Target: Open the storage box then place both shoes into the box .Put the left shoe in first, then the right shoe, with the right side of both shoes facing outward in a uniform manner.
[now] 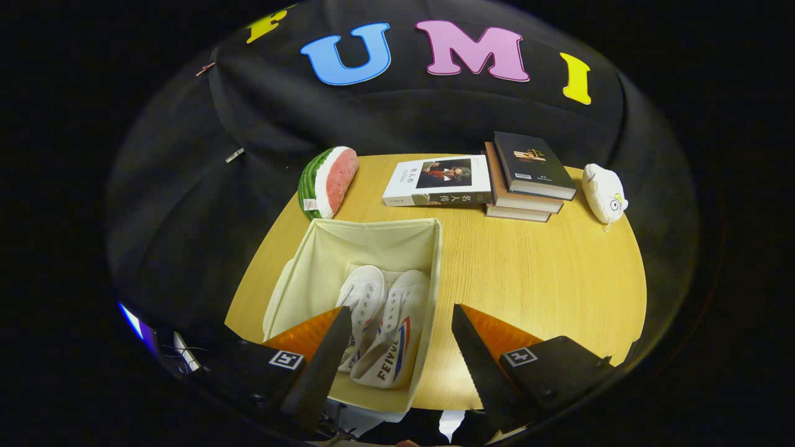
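"FEIVUE" on right shoe [392,347] side, Chinese title on white book [438,180] spine, unreadable

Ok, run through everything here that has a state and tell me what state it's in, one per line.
Storage box: open, holding both shoes.
Left shoe: inside the box, on its side.
Right shoe: inside the box beside it, striped side up.
Hand-held gripper: open, holding nothing, above the box.
Book stack: closed, piled.
White book: closed, flat.

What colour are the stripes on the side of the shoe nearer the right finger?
Red and blue stripes on a white shoe, lying in the storage box; gripper view. Gripper open above.
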`<action>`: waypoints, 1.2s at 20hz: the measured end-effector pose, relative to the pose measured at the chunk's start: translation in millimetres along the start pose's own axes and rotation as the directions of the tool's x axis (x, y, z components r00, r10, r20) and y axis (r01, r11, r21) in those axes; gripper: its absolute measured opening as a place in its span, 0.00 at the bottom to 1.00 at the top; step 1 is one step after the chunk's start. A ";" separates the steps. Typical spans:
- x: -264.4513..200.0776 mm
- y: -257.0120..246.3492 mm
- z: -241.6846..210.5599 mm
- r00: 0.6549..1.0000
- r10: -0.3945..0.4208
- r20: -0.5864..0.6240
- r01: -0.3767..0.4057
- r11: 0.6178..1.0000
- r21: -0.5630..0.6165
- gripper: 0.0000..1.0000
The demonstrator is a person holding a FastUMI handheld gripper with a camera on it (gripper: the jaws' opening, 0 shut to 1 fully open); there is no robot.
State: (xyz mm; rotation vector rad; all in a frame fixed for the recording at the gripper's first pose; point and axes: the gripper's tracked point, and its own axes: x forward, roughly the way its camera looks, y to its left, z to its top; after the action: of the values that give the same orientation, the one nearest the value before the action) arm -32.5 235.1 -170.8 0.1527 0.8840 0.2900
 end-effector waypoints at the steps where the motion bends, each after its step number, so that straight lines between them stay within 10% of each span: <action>1: -1.3 -10.0 2.3 1.000 -0.011 0.014 0.011 1.000 -0.001 1.00; 12: -46.0 -166.8 34.4 0.946 -0.241 0.217 0.227 0.970 0.086 1.00; 24: -162.3 -216.8 109.1 0.708 -0.353 0.612 0.352 0.927 0.127 0.99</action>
State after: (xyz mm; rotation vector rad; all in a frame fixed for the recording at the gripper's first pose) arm -4.2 -22.9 -36.9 0.0670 0.2258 -0.1311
